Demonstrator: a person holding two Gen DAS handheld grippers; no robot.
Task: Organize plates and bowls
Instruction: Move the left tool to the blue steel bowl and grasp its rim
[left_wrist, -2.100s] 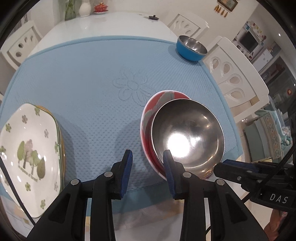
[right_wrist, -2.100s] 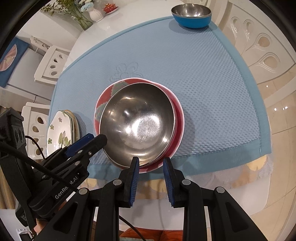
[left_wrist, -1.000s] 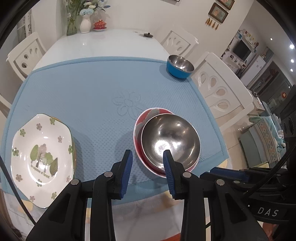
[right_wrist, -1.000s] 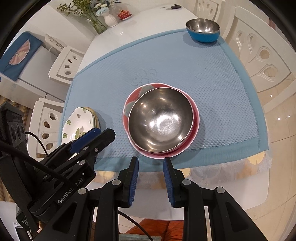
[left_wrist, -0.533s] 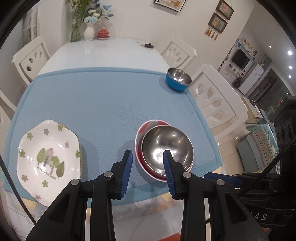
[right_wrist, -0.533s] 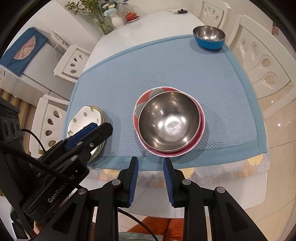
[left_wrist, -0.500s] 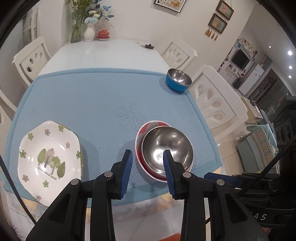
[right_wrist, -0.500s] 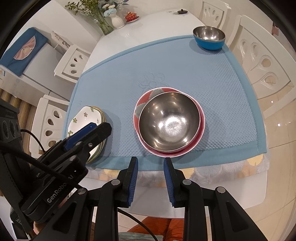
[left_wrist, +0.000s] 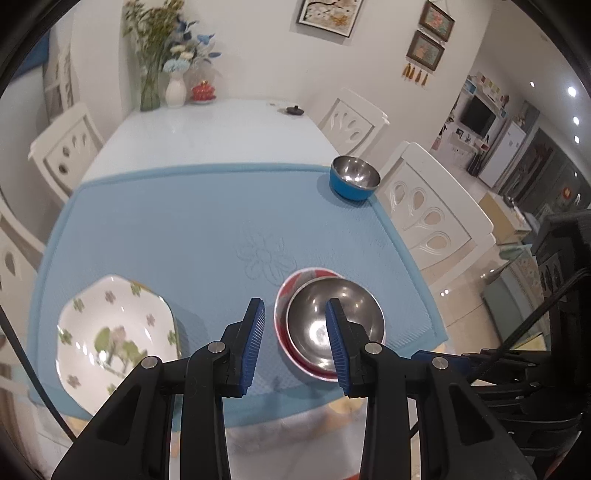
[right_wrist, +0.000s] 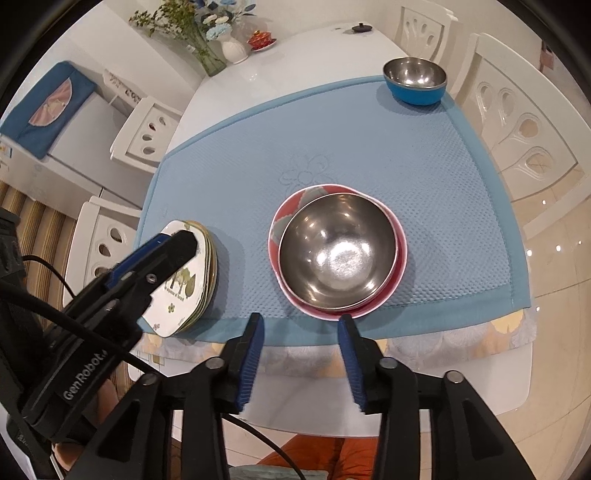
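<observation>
- On your left, at about 8 o'clock on the blue mat (right_wrist: 369, 147), a stack of octagonal plates (right_wrist: 201, 273) lies; the top one is white with green trees and small flowers (left_wrist: 114, 336).
- Your left gripper (left_wrist: 295, 343) hangs above the near edge of the mat, between the plates and the bowls. Its jaws stand a little apart, and nothing is between them.
- Near 6 o'clock on the mat, a large steel bowl (right_wrist: 338, 251) sits inside a red patterned bowl (right_wrist: 291, 206), a bit off centre toward the right.
- Your right gripper (right_wrist: 300, 356) is above the table edge, just before this nested pair. Its jaws have just been opening; they are empty and touch no bowl.
- At about 1 o'clock, on the far right corner of the mat, a small bowl, blue outside and steel inside (right_wrist: 414, 85), stands alone, well apart from the others.
- A white chair (left_wrist: 432, 214) is just beside this corner.
</observation>
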